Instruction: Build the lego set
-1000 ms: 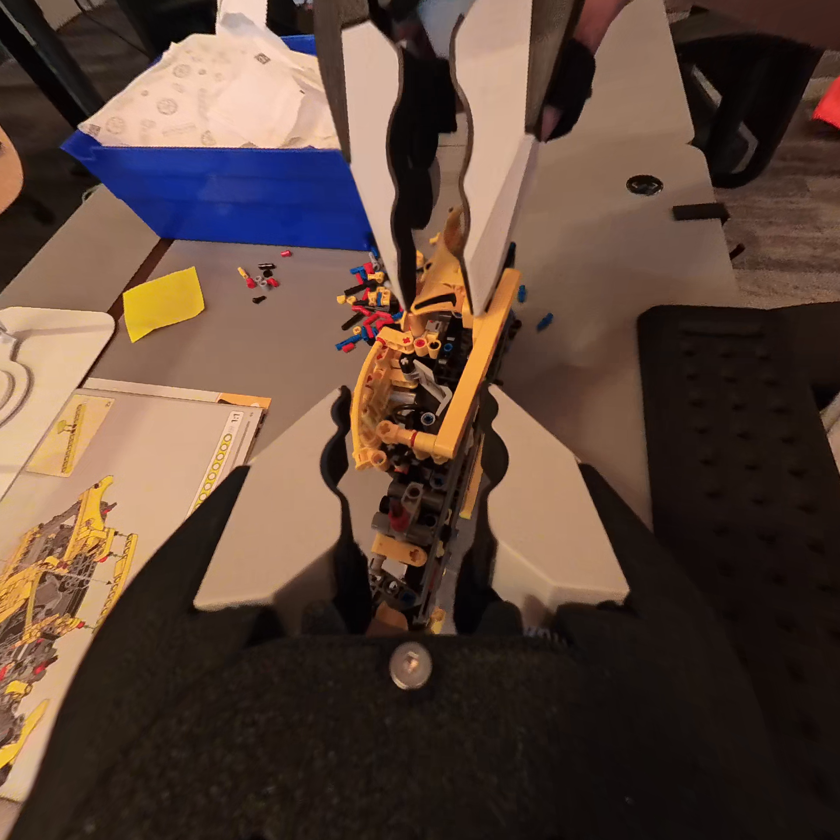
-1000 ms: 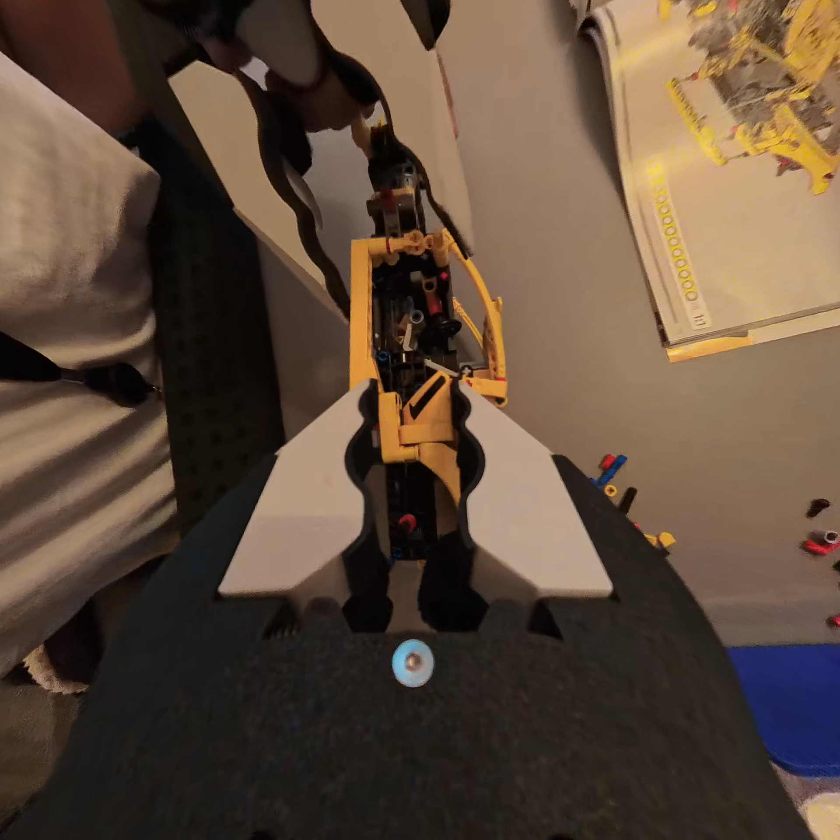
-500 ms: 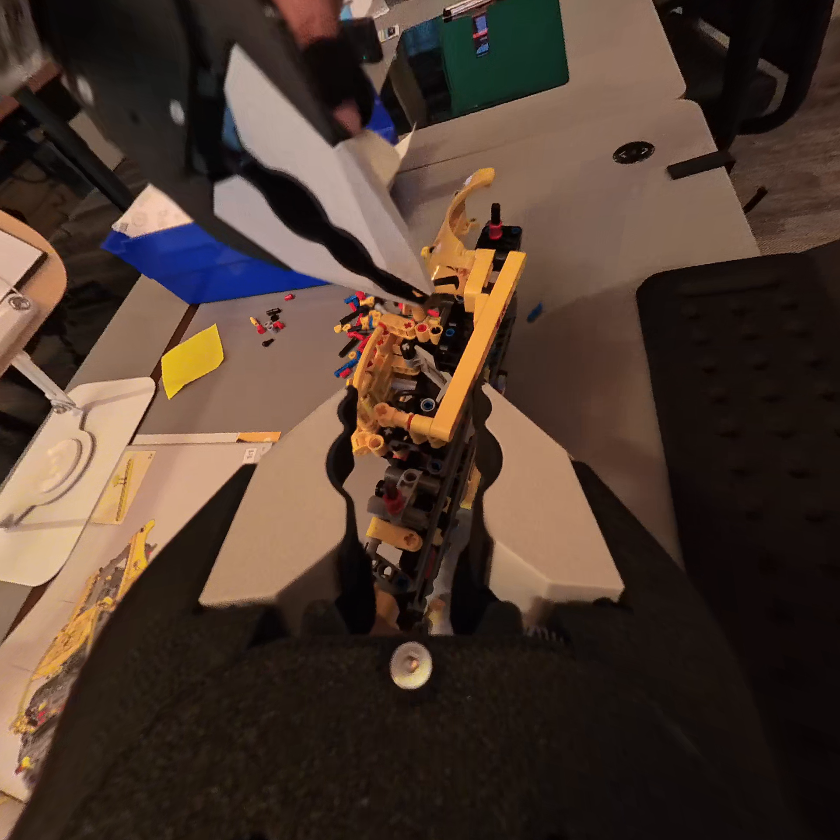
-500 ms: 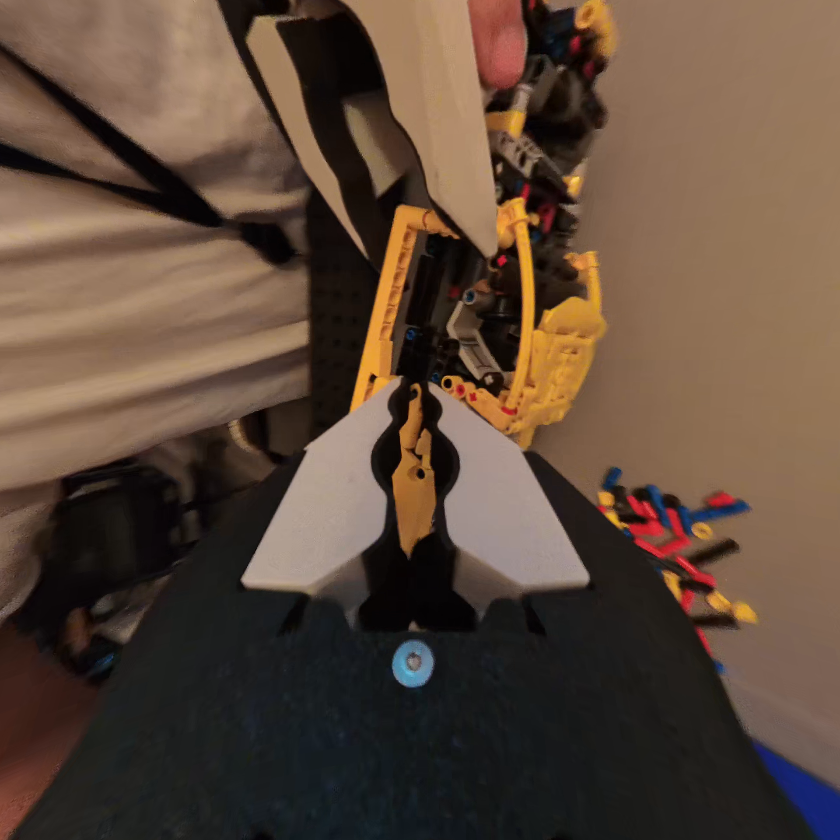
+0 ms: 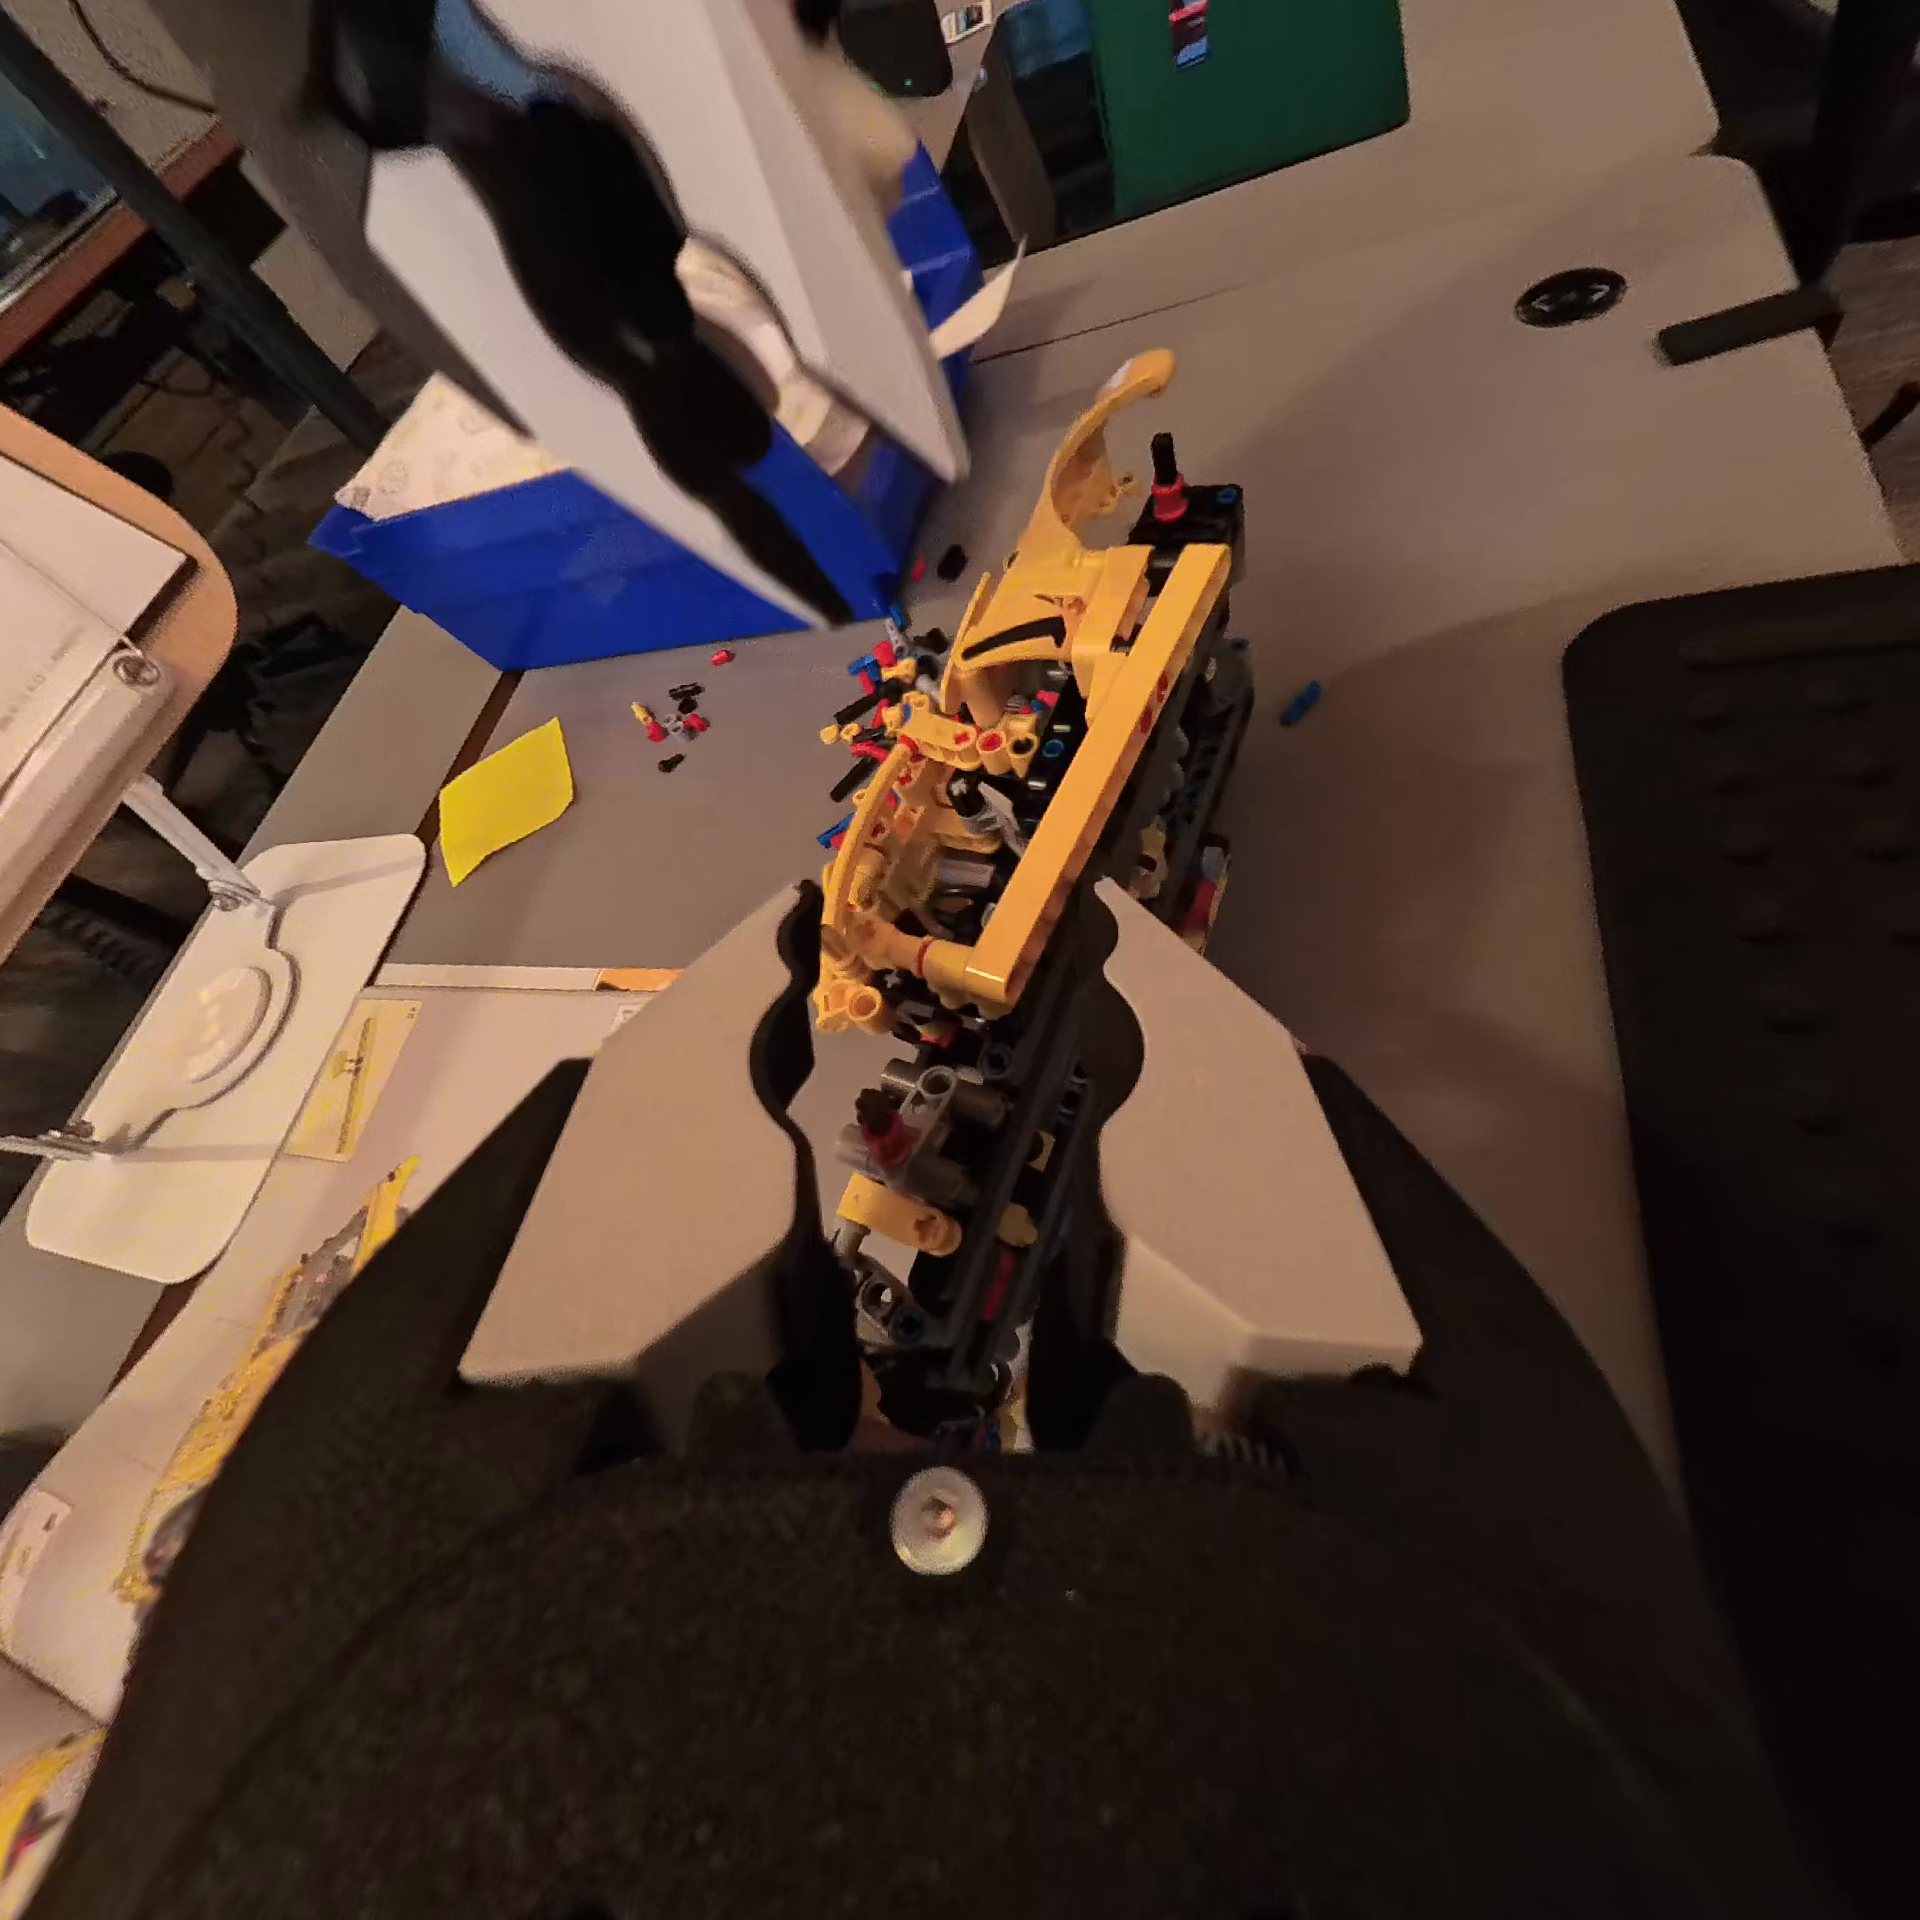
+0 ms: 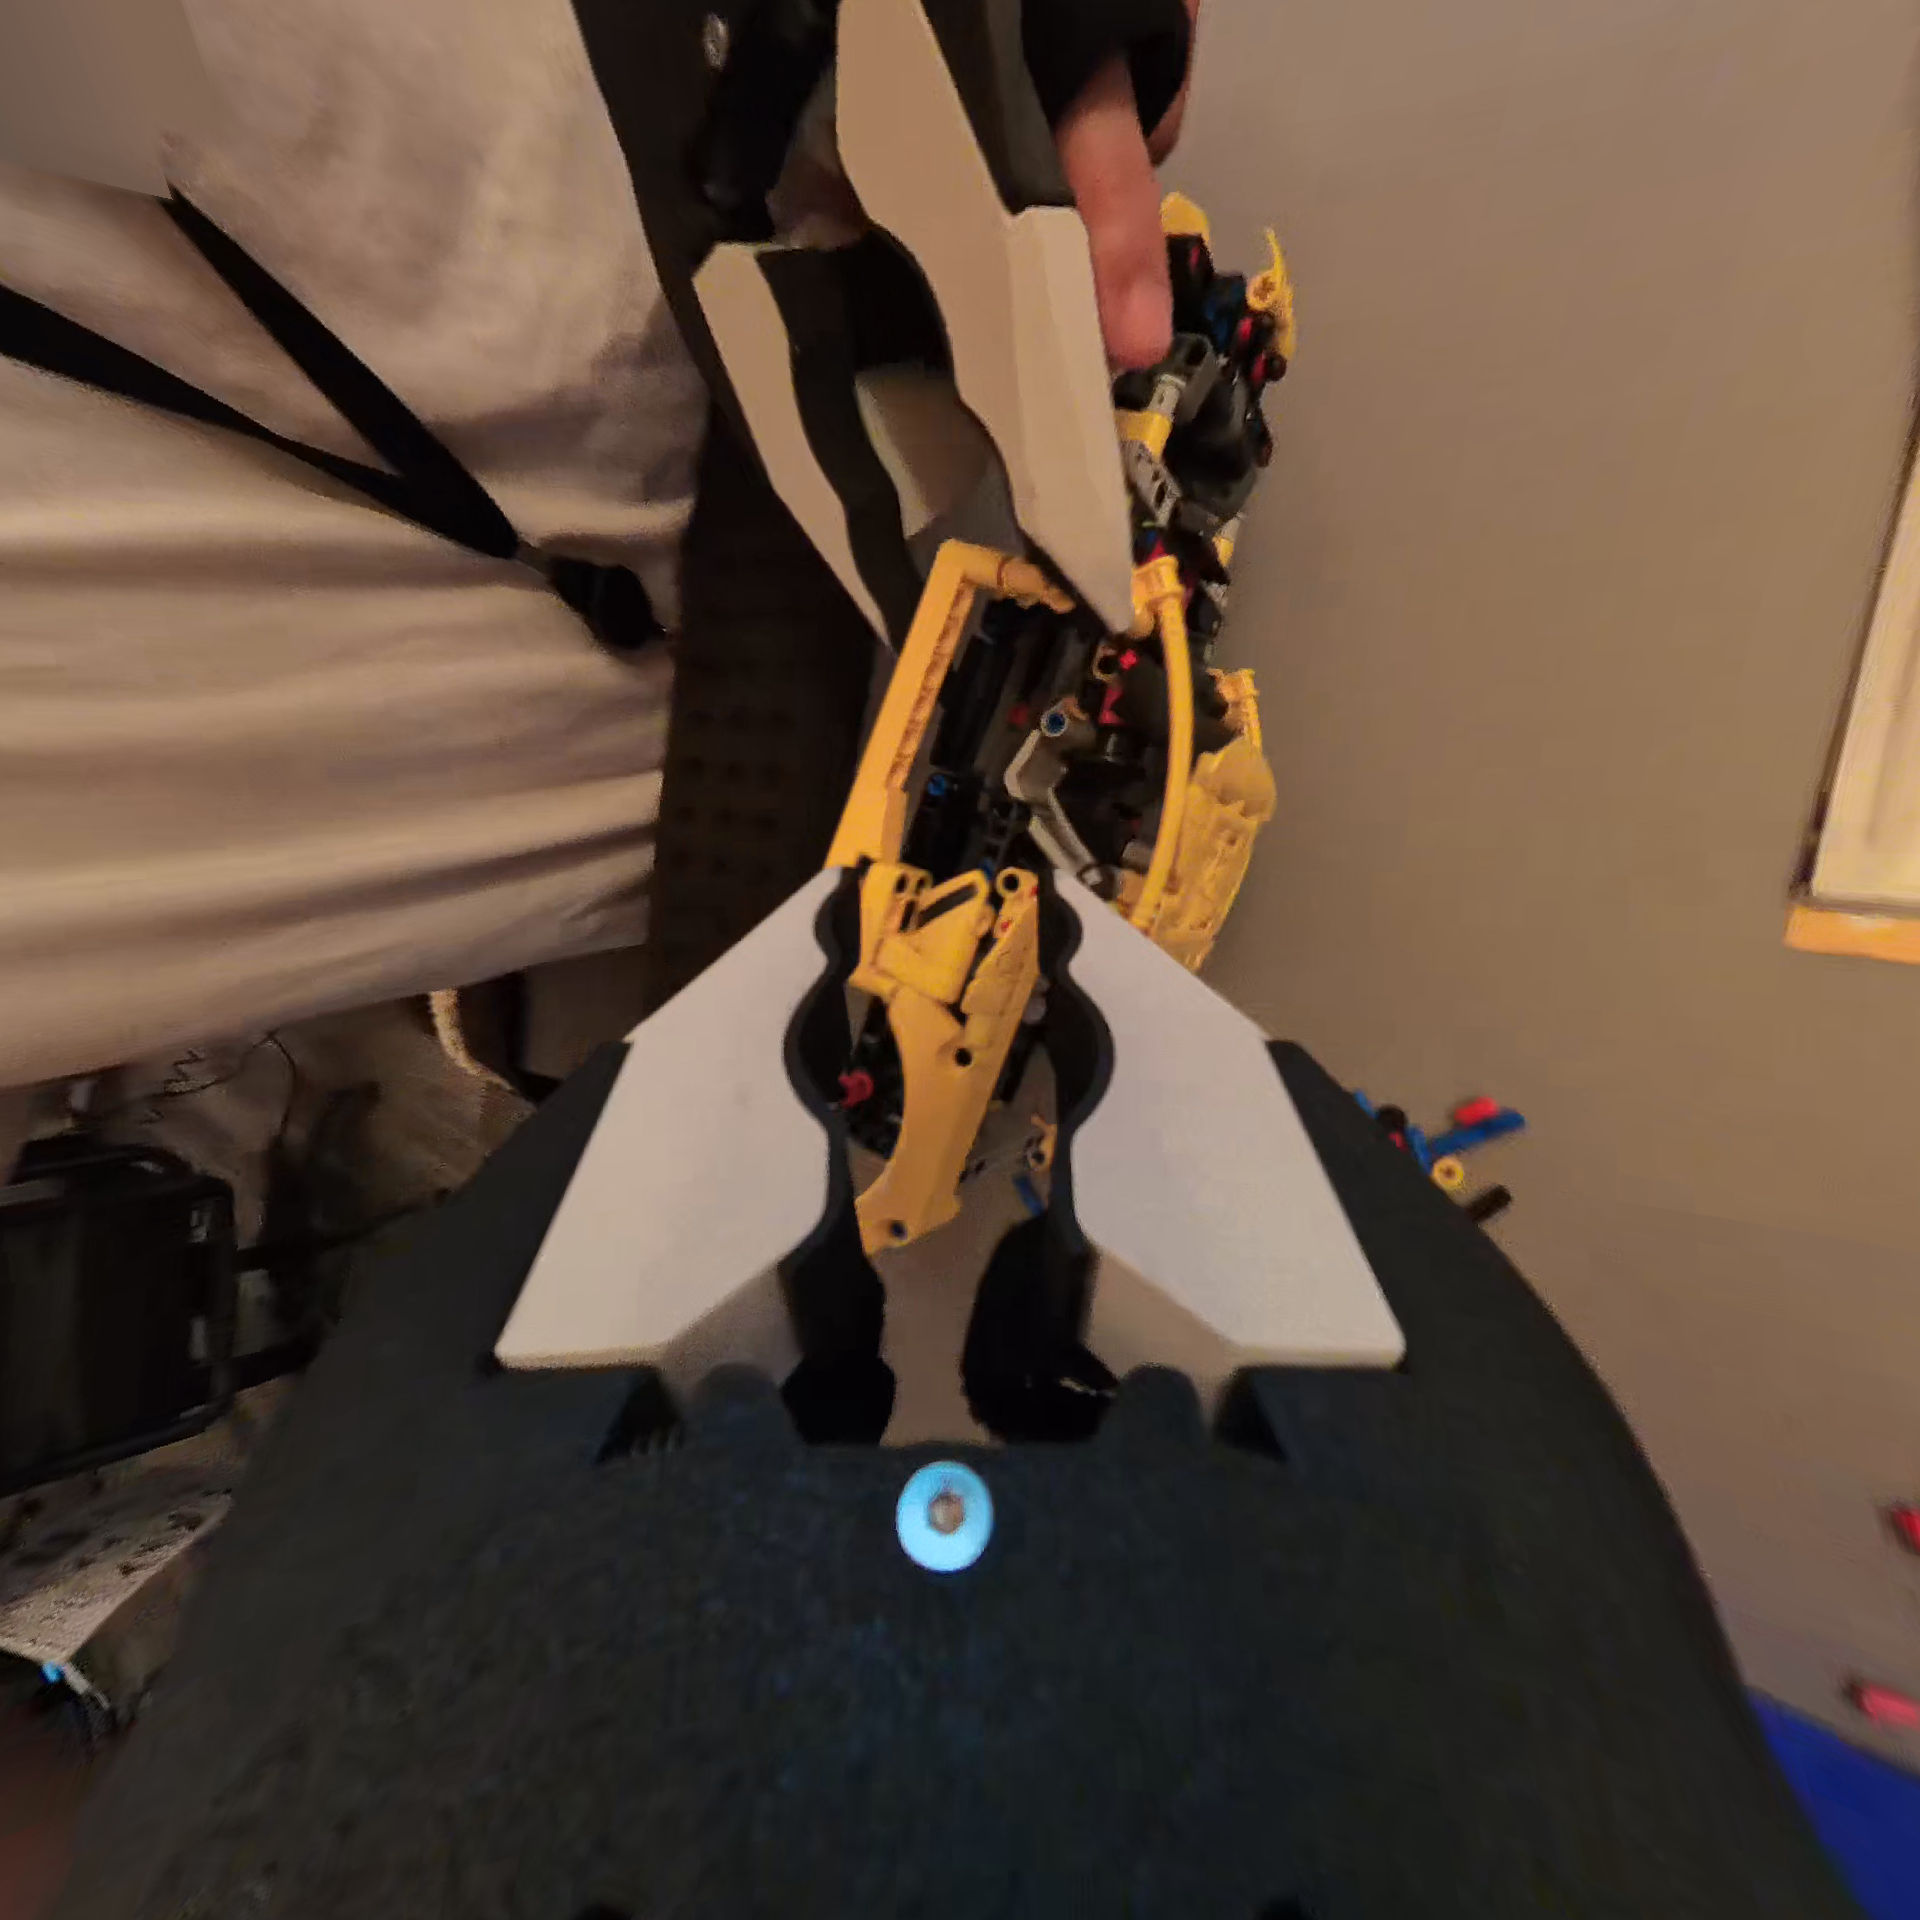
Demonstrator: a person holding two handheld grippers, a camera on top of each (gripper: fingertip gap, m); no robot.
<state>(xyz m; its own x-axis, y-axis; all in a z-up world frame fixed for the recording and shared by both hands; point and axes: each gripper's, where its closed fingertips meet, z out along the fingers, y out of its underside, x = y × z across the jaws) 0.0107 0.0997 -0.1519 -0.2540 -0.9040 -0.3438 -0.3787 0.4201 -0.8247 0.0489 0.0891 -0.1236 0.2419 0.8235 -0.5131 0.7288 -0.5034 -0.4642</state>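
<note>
The long yellow and black lego model (image 5: 1049, 831) is held off the grey table (image 5: 1455, 520) by my left gripper (image 5: 951, 935), which is shut on its near end. A curved yellow panel (image 5: 1091, 468) sits at its far end. My right gripper (image 5: 862, 540) is blurred, up and left of the model, apart from it, open and empty. In the right wrist view the right gripper (image 6: 951, 914) has its fingers apart, with the model's panel end (image 6: 935, 997) seen beyond them. The left gripper (image 6: 997, 623) clamps the model's far end there.
Loose small pieces (image 5: 873, 686) lie on the table beside a blue bin (image 5: 582, 582). A yellow note (image 5: 506, 800), the instruction booklet (image 5: 312, 1299) and a white tray (image 5: 208, 1039) are at left. A black mat (image 5: 1745, 1039) is at right. The person's torso (image 6: 312, 623) is close. My right fingertips sit around 6 cm from my left ones.
My right gripper has opened, let go of the model's panel end and pulled back up and to the left. My left gripper still holds the model, now tilted slightly.
</note>
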